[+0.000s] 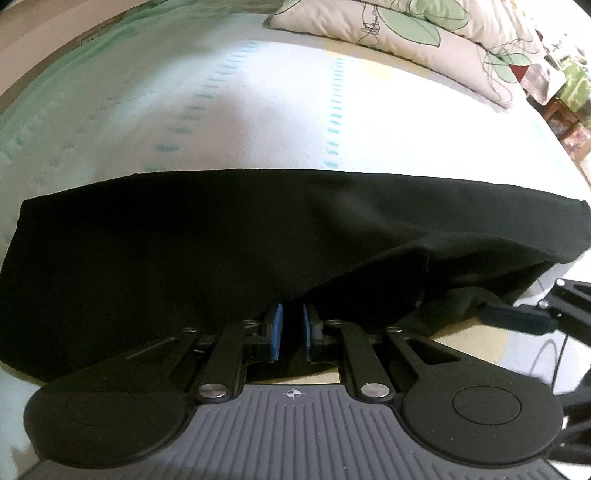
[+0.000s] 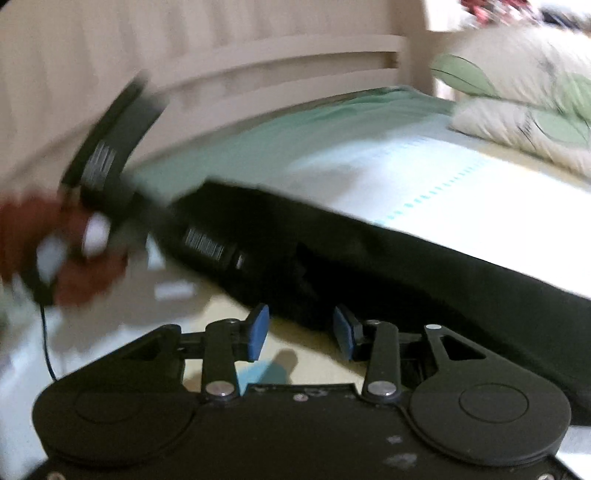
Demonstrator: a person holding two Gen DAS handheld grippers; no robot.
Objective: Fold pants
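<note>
Black pants point(image 1: 221, 240) lie folded lengthwise across the bed, stretching left to right. My left gripper point(image 1: 291, 326) is shut on the near edge of the pants, black cloth pinched between its blue pads point(image 1: 276, 328). In the right wrist view the pants point(image 2: 406, 258) run diagonally from upper left to lower right. My right gripper point(image 2: 301, 332) is open and empty, its fingertips just short of the pants' near edge. The left gripper body point(image 2: 110, 166) and the hand holding it show blurred at the left of that view.
The white bedsheet point(image 1: 277, 110) with teal dashed lines spreads beyond the pants. A leaf-print pillow point(image 1: 406, 29) lies at the far right of the bed. A beige bed frame point(image 2: 258, 62) stands behind. The right gripper point(image 1: 546, 317) shows at the right edge of the left wrist view.
</note>
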